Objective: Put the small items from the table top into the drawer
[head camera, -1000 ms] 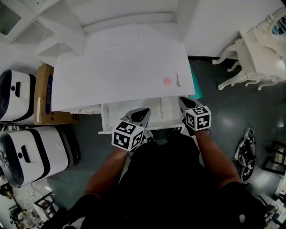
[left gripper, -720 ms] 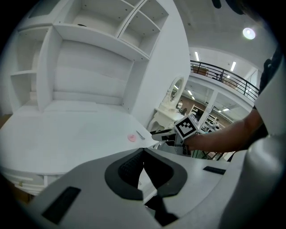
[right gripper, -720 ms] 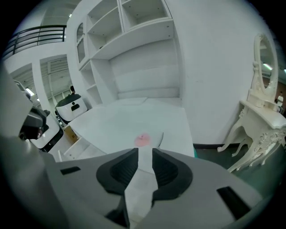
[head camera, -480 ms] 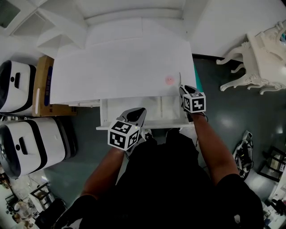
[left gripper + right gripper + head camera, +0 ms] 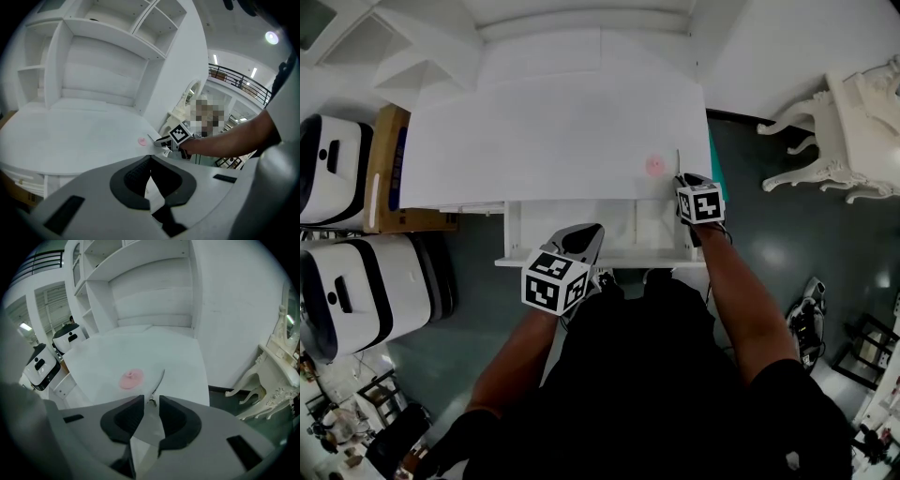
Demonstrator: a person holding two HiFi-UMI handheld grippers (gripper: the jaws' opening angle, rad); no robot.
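Having been brought from the drawer (image 5: 514, 234) to the table top's (image 5: 544, 141) front right corner, the right gripper (image 5: 151, 401), jaws narrowly parted, is aligned to pick the thin metal item (image 5: 159, 379); the left gripper (image 5: 150, 159) is closed, empty.

Dark floor (image 5: 773, 248), ornate white chair (image 5: 853, 127)

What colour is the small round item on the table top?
The round item is pink; clearest in the right gripper view.

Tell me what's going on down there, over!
Left gripper shut, empty, over open drawer. Right gripper open, aimed at thin metal piece. Pink disc beside it, both on desk. Nothing blocking.
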